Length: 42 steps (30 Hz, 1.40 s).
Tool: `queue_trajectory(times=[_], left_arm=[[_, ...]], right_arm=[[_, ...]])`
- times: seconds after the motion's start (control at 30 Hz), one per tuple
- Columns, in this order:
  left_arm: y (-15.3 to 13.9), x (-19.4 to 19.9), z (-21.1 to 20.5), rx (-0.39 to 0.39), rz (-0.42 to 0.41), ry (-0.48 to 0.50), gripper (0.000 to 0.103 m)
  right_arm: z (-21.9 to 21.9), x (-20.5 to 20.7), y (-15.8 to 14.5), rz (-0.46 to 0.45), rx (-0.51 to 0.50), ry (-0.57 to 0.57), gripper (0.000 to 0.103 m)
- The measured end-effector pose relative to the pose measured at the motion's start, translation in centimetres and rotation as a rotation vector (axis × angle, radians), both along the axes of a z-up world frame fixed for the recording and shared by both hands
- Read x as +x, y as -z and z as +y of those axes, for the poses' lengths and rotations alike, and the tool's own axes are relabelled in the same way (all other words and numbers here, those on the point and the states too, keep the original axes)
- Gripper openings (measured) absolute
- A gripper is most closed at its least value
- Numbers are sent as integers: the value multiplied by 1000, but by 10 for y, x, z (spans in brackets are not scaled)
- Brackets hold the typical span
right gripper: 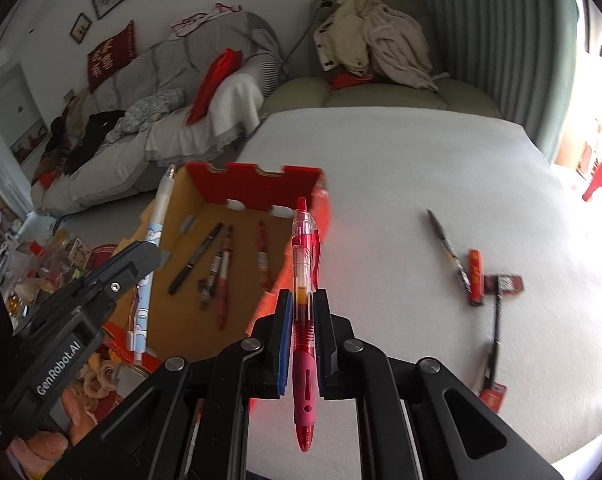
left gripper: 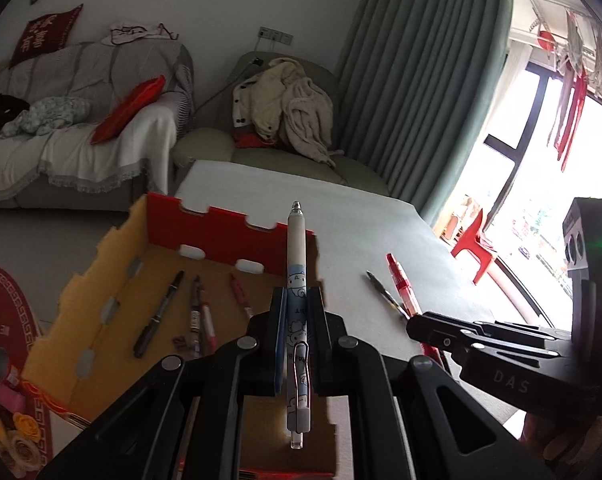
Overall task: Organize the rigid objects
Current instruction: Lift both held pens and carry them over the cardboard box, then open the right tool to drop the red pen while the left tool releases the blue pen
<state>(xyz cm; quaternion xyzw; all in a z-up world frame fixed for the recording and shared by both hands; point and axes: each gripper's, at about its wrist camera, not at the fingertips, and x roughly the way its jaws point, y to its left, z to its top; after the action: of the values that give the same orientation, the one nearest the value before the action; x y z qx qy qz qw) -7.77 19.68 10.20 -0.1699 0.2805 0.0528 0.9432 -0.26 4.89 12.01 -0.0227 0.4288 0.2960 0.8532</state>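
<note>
Seen first from the left wrist, the left tongs (left gripper: 298, 320) are clamped on a white and pale-blue cartoon-printed click pen with a wire clip (left gripper: 297, 280), which runs lengthwise between the pads with its tip pointing away. Ahead and to the left of those tongs sits the open cardboard box with a red far wall and yellow sides (left gripper: 229, 222), and several pens already lie on its floor. To the right, the right tongs (left gripper: 425, 326) come in from the side over the grey-white cloth-covered table (left gripper: 381, 220), with a dark slim pen (left gripper: 383, 292) lying loose just beyond them.

From the right wrist, the right tongs are closed on a translucent red plastic click pen with a pink rubber grip (right gripper: 305, 280), also held lengthwise. The box lies just ahead and left of them. Off to the right on the cloth rest the dark pen, a small orange-red tube (right gripper: 476, 276) and a long black stick with a red tag (right gripper: 496, 328).

Both pens look ready to be dropped in. To do that well, each pen's whole length should be over the box floor, low and roughly parallel to the pens inside, before either grip is loosened, so neither catches the notched rim.
</note>
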Motion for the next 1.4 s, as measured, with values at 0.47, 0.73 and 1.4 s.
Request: queue_trajectory(times=[0.47,0.73,1.4], left_arm=[[3,-8,53,0,-2,-96,10],[8,-8,72,4,14,-130,10],[47,32,85,50,169,-135,10]], right_arm=[[72,-6,-4,-6,17,-121,11],[97,-5,-2,4,16,-155,11],[119,28,30,77,-21,-153,11]])
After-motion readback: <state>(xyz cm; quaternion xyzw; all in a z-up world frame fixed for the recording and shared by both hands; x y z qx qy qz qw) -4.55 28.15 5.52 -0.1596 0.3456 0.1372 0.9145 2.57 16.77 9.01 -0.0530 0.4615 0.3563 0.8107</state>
